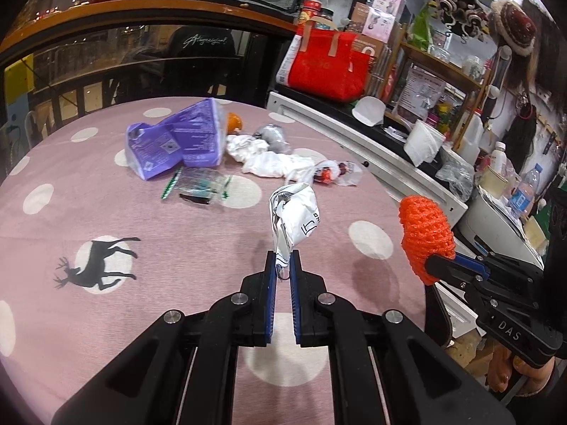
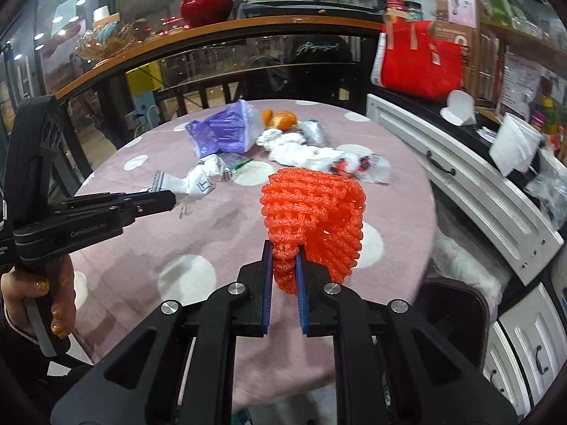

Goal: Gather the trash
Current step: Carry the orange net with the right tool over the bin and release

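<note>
**Both grippers loaded; remaining trash clustered at far side of table**

The left gripper (image 1: 283,260) is clamped on a crumpled white printed wrapper (image 1: 294,217), pinched by its lower tail between the blue pads; the wrapper stands up above the fingertips, clear of the tablecloth (image 1: 177,248). From the right wrist view the same wrapper (image 2: 202,180) projects sideways from the left tool, lifted over the near-left part of the table.

The right gripper (image 2: 285,258) is clenched on an orange foam fruit net (image 2: 315,219). A narrow bunched end of the net sits between the fingers; the wider body bulges up and to the right of them. In the left wrist view the net (image 1: 425,237) hangs at the right edge of the table, off the cloth, well apart from the wrapper.

The round table carries a pink cloth with white dots and a black deer print (image 1: 95,265). Items lying on it, all toward the far side:
- a purple pouch (image 1: 180,141), crumpled, at far left of the group;
- a clear packet with green trim (image 1: 198,186), just in front of the pouch;
- an orange fruit (image 1: 234,122), behind the pouch's right end;
- a grey crushed item (image 1: 274,136), beside the fruit;
- white crumpled tissue (image 1: 269,157), in front of the grey item;
- a clear wrapper with red and black contents (image 1: 333,173), touching the tissue's right end.

A red bag (image 1: 327,65) stands on the white cabinet (image 1: 354,138) beyond the table.
</note>
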`<state>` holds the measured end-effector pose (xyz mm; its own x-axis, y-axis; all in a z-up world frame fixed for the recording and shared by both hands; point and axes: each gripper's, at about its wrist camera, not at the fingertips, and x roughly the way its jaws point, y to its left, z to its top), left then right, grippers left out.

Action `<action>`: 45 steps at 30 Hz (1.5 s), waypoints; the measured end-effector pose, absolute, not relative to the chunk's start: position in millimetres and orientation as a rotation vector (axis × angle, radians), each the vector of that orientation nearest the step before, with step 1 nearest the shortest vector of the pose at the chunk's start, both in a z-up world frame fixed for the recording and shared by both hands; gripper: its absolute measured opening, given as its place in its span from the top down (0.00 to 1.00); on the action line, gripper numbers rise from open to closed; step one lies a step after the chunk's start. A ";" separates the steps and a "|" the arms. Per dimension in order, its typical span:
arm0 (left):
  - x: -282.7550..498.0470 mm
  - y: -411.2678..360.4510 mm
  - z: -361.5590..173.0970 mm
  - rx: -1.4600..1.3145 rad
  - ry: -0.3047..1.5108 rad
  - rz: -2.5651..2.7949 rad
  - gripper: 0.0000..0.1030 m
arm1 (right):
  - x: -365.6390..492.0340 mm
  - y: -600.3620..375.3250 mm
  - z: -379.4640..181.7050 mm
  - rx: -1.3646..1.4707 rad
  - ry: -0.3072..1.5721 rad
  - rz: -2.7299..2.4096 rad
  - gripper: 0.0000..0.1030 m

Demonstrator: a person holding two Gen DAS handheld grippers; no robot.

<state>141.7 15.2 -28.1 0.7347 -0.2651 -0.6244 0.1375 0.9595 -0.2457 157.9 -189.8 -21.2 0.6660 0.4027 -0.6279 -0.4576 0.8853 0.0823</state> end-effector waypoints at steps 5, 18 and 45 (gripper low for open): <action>140.6 -8.7 -25.8 -0.167 0.709 -0.269 0.92 | 153.7 -229.9 -23.1 -0.045 0.686 0.398 0.88; 144.4 -88.0 -22.2 -0.081 0.707 -0.420 0.92 | 160.1 -338.8 -71.7 0.110 0.799 0.138 0.88; 148.7 -214.5 -59.0 0.053 0.781 -0.614 0.92 | 186.4 -419.3 -217.5 0.233 1.036 -0.110 0.30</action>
<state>148.7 -214.5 -59.0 0.5459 -0.4985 -0.6734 0.5367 0.8252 -0.1759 186.4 -419.3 -217.5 0.5073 0.0194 -0.8615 0.1996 0.9699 0.1394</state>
